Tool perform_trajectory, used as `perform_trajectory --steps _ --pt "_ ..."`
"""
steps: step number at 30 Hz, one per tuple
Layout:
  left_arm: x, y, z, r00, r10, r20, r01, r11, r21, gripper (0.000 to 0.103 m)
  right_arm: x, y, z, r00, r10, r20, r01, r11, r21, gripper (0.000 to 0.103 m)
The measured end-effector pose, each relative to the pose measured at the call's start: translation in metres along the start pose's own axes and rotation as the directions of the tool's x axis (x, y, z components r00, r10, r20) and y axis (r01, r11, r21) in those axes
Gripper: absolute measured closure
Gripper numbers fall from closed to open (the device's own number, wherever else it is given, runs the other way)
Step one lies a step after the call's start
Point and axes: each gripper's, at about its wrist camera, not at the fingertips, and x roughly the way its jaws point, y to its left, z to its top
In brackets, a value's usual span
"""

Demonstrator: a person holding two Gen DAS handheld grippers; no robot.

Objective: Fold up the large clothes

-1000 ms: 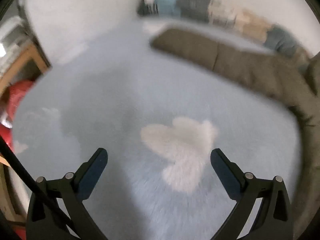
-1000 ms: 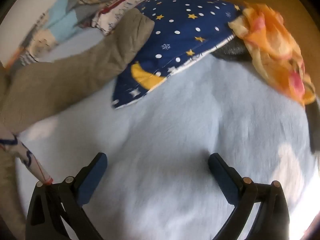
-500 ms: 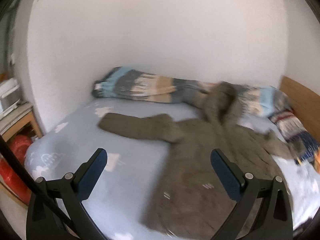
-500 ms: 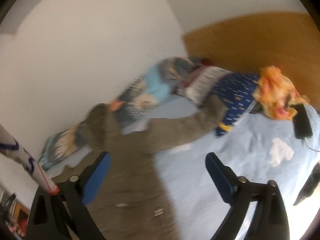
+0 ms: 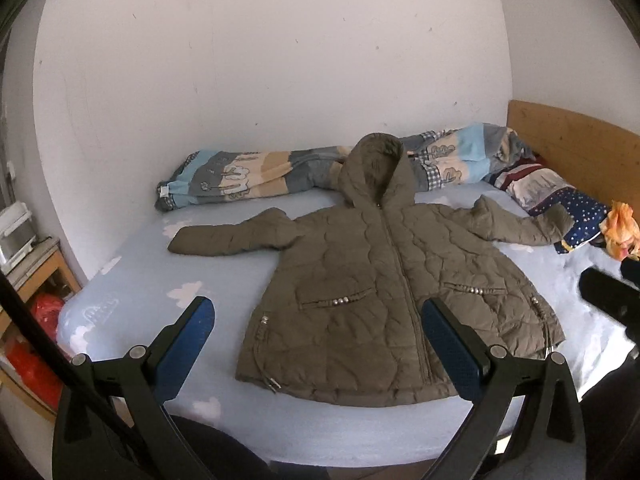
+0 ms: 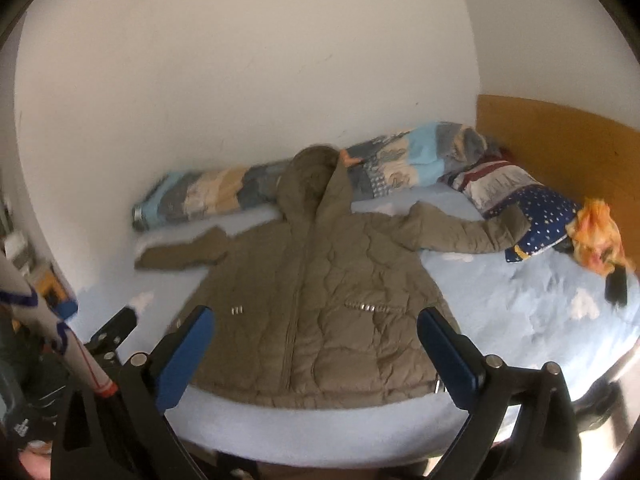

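Observation:
An olive quilted hooded jacket (image 5: 384,280) (image 6: 316,304) lies flat and face up on the light blue bed (image 5: 168,280) (image 6: 520,304), zipped, both sleeves spread out sideways, hood toward the wall. My left gripper (image 5: 318,344) hangs open above the bed's near edge, short of the jacket's hem, with nothing between its blue pads. My right gripper (image 6: 314,346) is likewise open and empty, held back above the hem. Part of the right gripper shows at the right edge of the left wrist view.
A rolled patterned quilt (image 5: 248,176) (image 6: 400,160) lies along the wall behind the hood. Pillows (image 5: 560,196) (image 6: 532,216) and an orange cloth (image 5: 620,228) (image 6: 600,236) sit by the wooden headboard (image 5: 572,144). A dark phone (image 6: 616,286) lies at right. A bedside shelf (image 5: 36,264) stands at left.
Both grippers have pulled back and up from close over the sheet, so the whole spread jacket is in view now. The jacket lies as before.

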Motion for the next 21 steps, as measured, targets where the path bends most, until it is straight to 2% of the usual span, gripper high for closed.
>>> perform_trajectory --steps 7,14,21 --pt "0.024 -0.005 0.008 0.997 0.046 -0.066 -0.048 0.998 -0.032 0.000 0.027 0.015 0.003 0.998 -0.018 -0.068 0.017 1.000 -0.019 0.000" --pt "0.043 -0.012 0.005 0.993 0.041 -0.107 -0.044 0.999 -0.028 0.000 0.046 0.020 -0.006 0.992 -0.063 -0.108 0.056 0.996 -0.069 0.000" --pt "0.053 -0.023 0.001 0.991 0.044 -0.124 -0.045 0.999 -0.007 0.000 0.058 0.011 -0.011 0.986 -0.101 -0.130 0.096 0.994 -0.047 0.000"
